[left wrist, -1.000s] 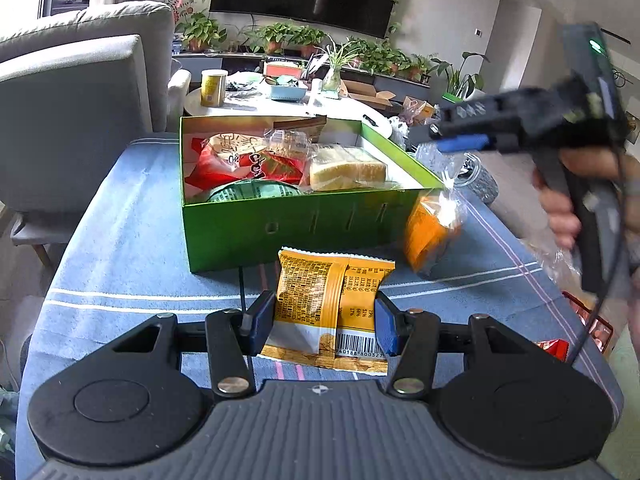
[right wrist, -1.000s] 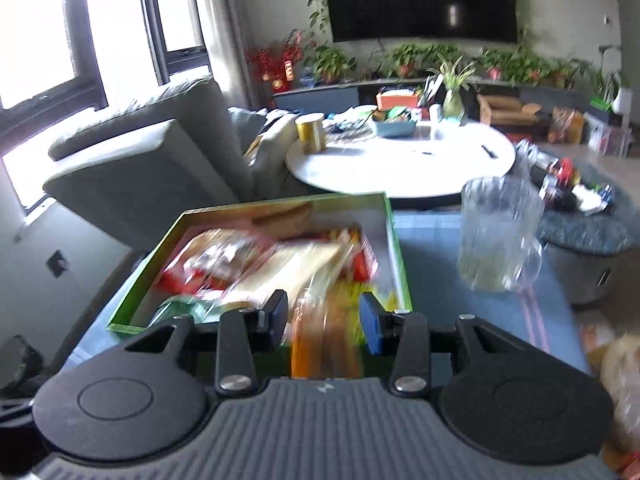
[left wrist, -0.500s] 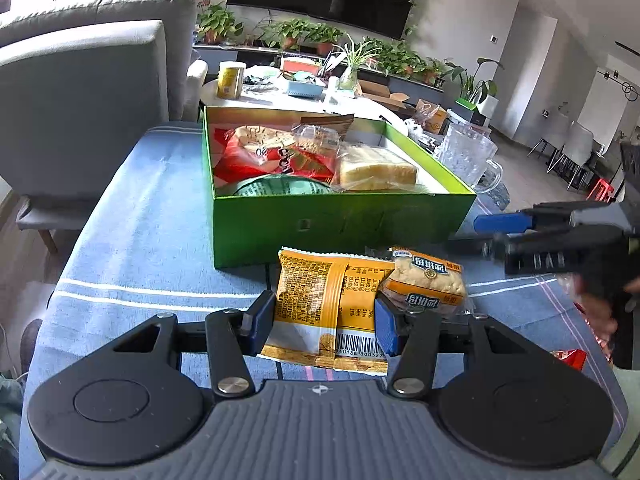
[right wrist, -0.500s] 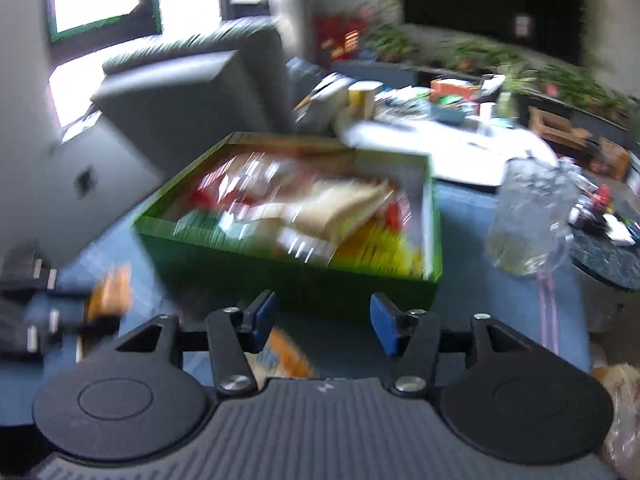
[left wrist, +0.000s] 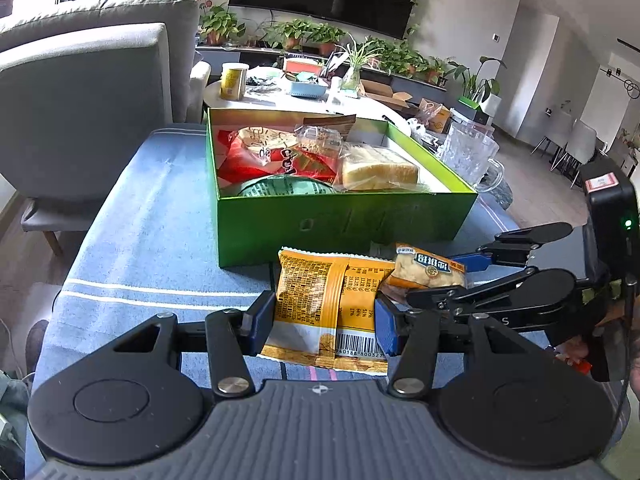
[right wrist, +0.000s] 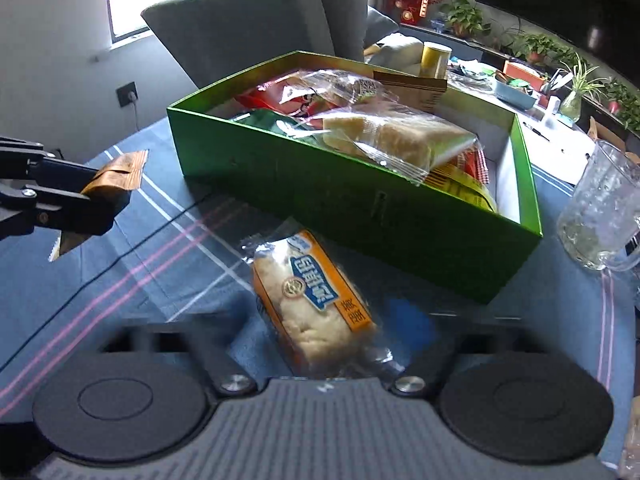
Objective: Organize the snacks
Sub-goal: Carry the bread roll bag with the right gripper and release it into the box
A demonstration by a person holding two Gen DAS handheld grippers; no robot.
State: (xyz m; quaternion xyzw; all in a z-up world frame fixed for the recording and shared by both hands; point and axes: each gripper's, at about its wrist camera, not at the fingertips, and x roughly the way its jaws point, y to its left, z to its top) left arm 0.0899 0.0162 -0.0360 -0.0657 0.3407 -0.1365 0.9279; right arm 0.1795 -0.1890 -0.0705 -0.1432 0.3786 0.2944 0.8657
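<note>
1. Gripping a yellow snack packet (left wrist: 320, 312), the left gripper (left wrist: 324, 322) has its blue pads narrow on the packet's sides, just short of the green box (left wrist: 344, 228) at 12 o'clock
2. R gripper (left wrist: 440, 280) comes in from 3 o'clock in the left wrist view; its jaws have just been opening and now stand wide, w/ a wrapped bread bun (right wrist: 316, 304) lying loose between them on the blue cloth (right wrist: 140, 264)
3. Bun's long axis runs approx 11-to-5 in the right wrist view, near end almost under the R tool, far end toward the box wall
4. Box already holds red bags, a green pack & sliced bread (left wrist: 378, 170); free floor shows at its right end
5. Likely next: packet goes fwd over the near wall; L hand is nearer that packet, R nearer the bun
</note>
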